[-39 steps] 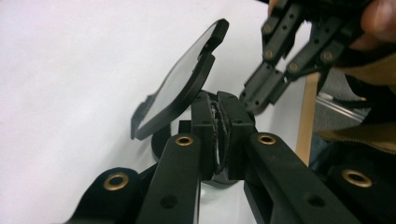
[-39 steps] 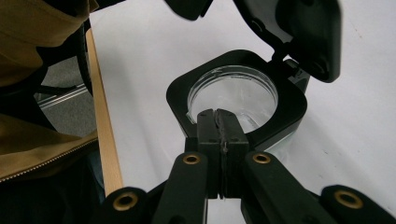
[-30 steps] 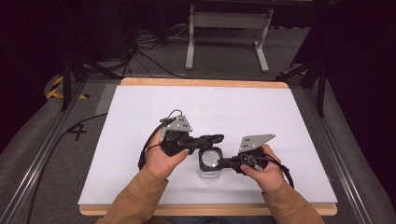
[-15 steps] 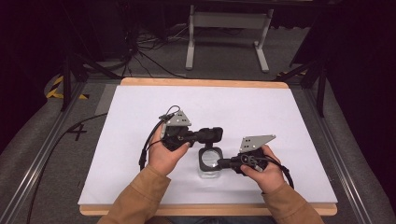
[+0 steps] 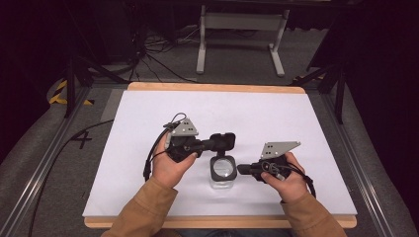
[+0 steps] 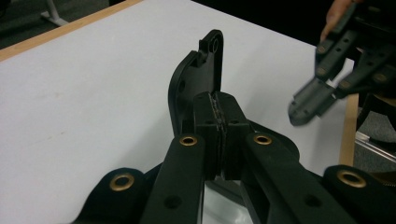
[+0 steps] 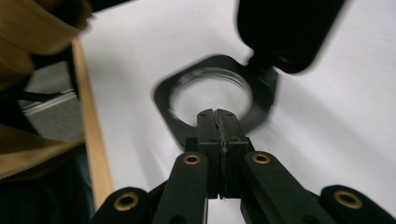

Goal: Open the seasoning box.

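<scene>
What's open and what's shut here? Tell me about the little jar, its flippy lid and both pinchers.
jar: standing upright on the table, mouth uncovered.
flip lid: swung open, standing up behind the mouth.
left gripper: shut, right beside the flip lid.
right gripper: shut, tips at the near edge of the black rim.

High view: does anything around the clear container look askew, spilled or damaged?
Nothing stands out. The clear container sits upright on the white table, its black hinged lid flipped open. No spill or damage is visible.
</scene>
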Available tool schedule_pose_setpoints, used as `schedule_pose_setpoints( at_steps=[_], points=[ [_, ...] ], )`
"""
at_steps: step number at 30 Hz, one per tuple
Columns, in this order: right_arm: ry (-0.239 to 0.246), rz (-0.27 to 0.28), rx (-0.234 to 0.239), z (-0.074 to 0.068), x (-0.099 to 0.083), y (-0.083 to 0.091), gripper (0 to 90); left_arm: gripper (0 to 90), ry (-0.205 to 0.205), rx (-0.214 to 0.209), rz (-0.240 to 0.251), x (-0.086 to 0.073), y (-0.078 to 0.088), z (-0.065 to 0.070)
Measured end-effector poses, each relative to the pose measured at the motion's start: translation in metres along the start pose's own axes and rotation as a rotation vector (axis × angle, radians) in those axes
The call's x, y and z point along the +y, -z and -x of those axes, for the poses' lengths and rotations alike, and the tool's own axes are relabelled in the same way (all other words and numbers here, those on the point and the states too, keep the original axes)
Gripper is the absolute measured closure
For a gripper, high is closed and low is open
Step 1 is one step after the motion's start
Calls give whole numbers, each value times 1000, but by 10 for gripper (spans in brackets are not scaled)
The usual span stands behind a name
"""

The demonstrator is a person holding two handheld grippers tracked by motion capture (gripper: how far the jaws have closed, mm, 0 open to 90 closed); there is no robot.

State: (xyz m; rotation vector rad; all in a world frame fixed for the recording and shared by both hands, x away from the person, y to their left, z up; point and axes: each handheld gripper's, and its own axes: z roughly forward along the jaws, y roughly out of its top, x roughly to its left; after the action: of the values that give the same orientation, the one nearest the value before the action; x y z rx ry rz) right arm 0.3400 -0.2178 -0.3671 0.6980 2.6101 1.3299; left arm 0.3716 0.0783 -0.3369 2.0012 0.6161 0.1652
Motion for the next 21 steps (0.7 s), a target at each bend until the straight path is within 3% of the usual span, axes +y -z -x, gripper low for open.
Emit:
schedule_pose_setpoints(
  at_steps=[6,9,10,18,21],
  points=[
    [-19,-75,-7,7,-15,-10,900,867,18,39,-7,-7,18,-9],
    [-13,-105,-1,7,-20,-16,900,863,50,48,7,-11,24,-14],
    [-11,-116,3,6,-21,-19,900,861,40,50,-3,-11,26,-17],
    [0,-143,16,2,-22,-25,900,860,81,56,16,-15,28,-22],
    [-5,-146,29,2,-23,-26,900,859,54,52,7,-14,28,-22]
  ],
)
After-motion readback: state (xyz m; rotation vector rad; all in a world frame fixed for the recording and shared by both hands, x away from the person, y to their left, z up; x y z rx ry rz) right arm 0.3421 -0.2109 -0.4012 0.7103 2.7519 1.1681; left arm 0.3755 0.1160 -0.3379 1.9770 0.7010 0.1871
